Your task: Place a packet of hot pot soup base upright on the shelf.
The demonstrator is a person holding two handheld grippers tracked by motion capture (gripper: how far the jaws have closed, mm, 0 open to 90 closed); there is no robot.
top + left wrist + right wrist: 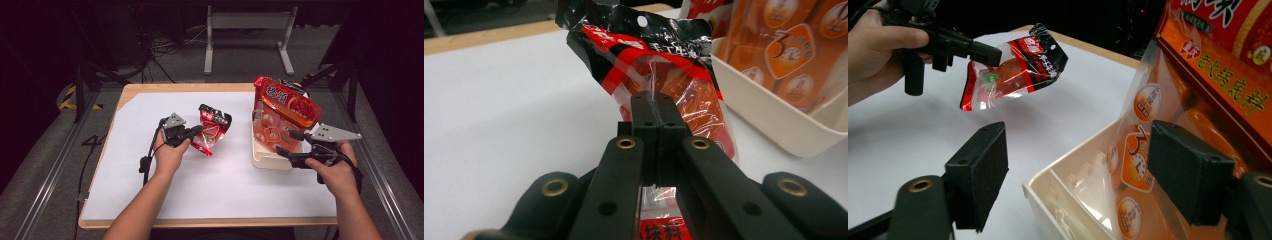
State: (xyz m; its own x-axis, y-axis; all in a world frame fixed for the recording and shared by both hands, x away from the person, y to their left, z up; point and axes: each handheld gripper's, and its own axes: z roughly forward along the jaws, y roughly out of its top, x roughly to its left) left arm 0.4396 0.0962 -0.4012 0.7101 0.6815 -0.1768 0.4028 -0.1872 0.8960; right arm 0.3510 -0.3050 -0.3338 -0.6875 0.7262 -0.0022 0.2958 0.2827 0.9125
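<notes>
The left gripper (196,131) has its jaws pressed together on the clear middle of the small red sachet (212,129), held off the white table sheet (150,190), left of the cream tray (265,160). The pinch is on slick film only, so the sachet could slide out or swing and droop as it travels. To its right, the big orange bag (285,112) stands tall in the tray and fills the far part; carried low, the sachet could catch the near rim or nudge the bag. The right gripper (292,145) has its jaws spread at the tray's near right corner, gripping nothing. Open sheet lies left and near.
</notes>
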